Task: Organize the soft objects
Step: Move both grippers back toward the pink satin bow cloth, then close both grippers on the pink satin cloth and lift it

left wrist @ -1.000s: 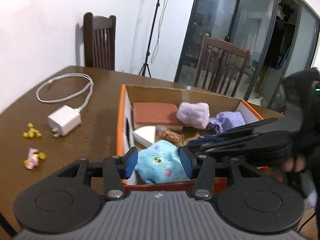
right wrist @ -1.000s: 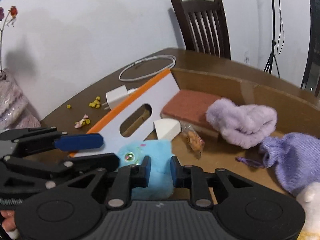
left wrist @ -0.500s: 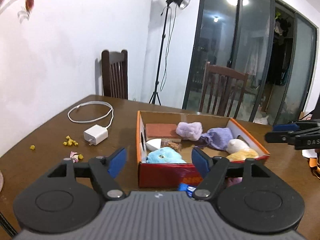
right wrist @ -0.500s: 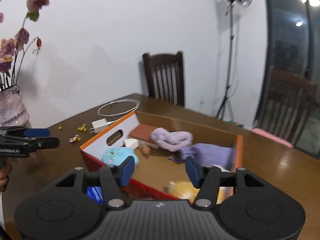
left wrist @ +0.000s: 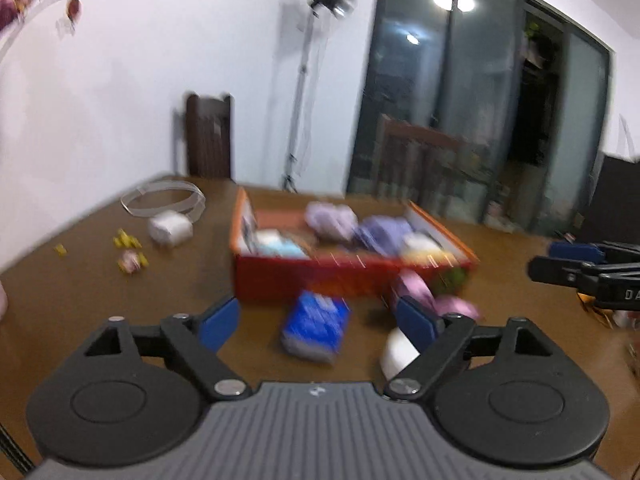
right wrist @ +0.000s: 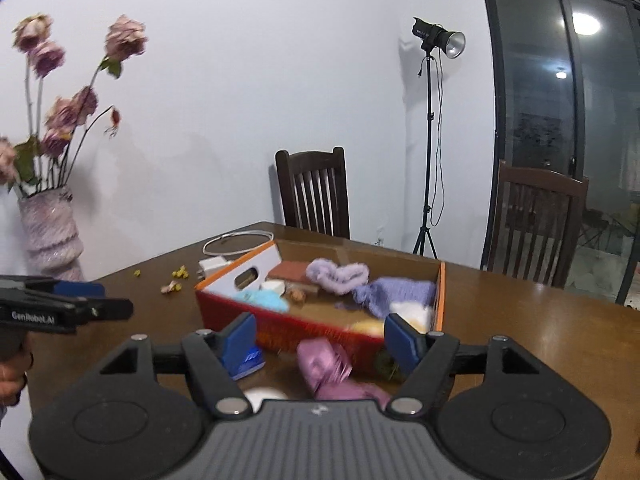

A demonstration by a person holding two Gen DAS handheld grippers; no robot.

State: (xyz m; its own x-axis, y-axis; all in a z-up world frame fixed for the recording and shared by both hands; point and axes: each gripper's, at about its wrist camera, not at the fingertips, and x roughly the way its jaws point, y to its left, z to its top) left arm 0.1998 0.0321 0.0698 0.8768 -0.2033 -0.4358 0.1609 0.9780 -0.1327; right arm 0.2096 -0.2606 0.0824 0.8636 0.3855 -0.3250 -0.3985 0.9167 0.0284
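An orange-rimmed red box (right wrist: 304, 330) on the brown table holds a blue plush (right wrist: 260, 300), a lilac fluffy piece (right wrist: 338, 274), a purple knit pouch (right wrist: 396, 290), a brown sponge (right wrist: 290, 271) and pale plush toys. In front of it lie a blue packet (left wrist: 316, 326), a pink satin piece (right wrist: 326, 366) and a white round thing (left wrist: 396, 354). My left gripper (left wrist: 318, 322) is open and empty, pulled back from the box. My right gripper (right wrist: 320, 338) is open and empty, also back from the box. The left wrist view is blurred.
A white charger (left wrist: 170, 229) with a coiled cable (right wrist: 238, 240) and yellow crumbs (left wrist: 128, 240) lie left of the box. A vase of dried flowers (right wrist: 50, 232) stands at the table's left edge. Chairs (right wrist: 314, 194) and a light stand (right wrist: 430, 140) are behind the table.
Both grippers drew back and up from inside the box. The right one let go of the blue plush, which stays in the box. Both jaws opened wide.
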